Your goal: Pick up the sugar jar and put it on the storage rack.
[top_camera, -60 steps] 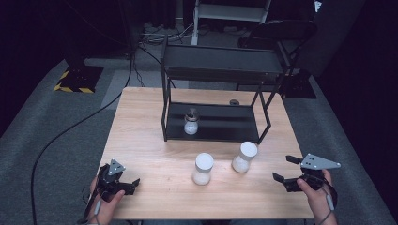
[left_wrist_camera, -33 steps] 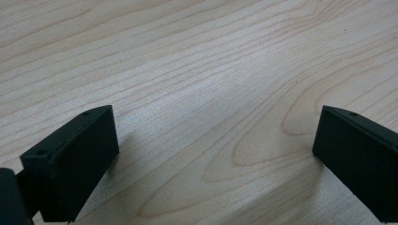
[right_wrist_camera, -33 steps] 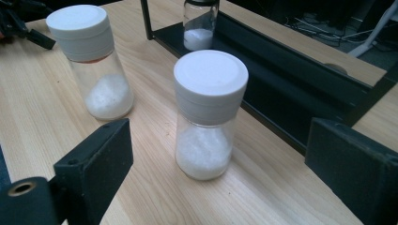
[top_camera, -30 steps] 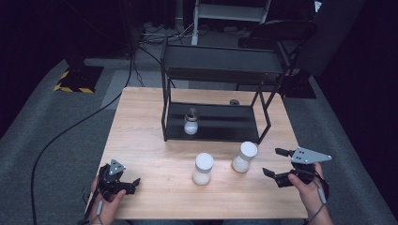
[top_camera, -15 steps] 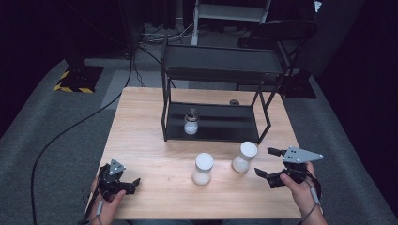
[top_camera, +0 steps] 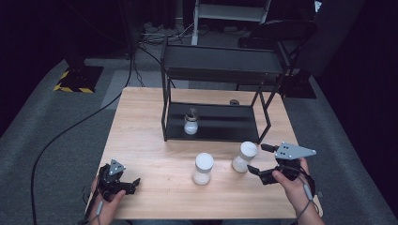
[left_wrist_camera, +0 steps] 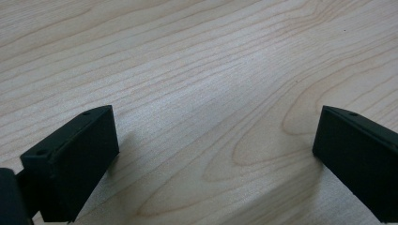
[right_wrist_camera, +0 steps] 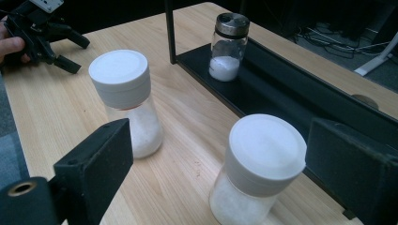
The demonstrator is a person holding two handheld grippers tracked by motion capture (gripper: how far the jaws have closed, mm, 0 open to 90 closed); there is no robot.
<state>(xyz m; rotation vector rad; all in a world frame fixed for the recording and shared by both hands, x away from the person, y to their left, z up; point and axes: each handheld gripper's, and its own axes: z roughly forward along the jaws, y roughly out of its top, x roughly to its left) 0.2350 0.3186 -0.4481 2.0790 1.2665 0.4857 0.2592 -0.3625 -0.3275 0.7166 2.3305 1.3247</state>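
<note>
Two white-capped jars of white grains stand on the wooden table: one in the middle (top_camera: 203, 168) (right_wrist_camera: 124, 93), one to its right (top_camera: 244, 157) (right_wrist_camera: 260, 159). A small glass shaker (top_camera: 190, 121) (right_wrist_camera: 227, 47) with a metal lid sits on the lower shelf of the black rack (top_camera: 225, 123). My right gripper (top_camera: 256, 157) (right_wrist_camera: 223, 140) is open, its jaws wide to either side of the right jar and not touching it. At the table's front left my left gripper (top_camera: 135, 185) (left_wrist_camera: 216, 140) (right_wrist_camera: 70, 49) rests open over bare wood.
The black two-shelf rack (top_camera: 220, 63) takes up the back half of the table. A small dark round object (top_camera: 233, 101) lies on the table behind it. Cables run over the grey carpet to the left and behind.
My right gripper has moved left and slightly up, toward the right jar, with its jaws still wide. The left gripper and the jars have stayed put.
</note>
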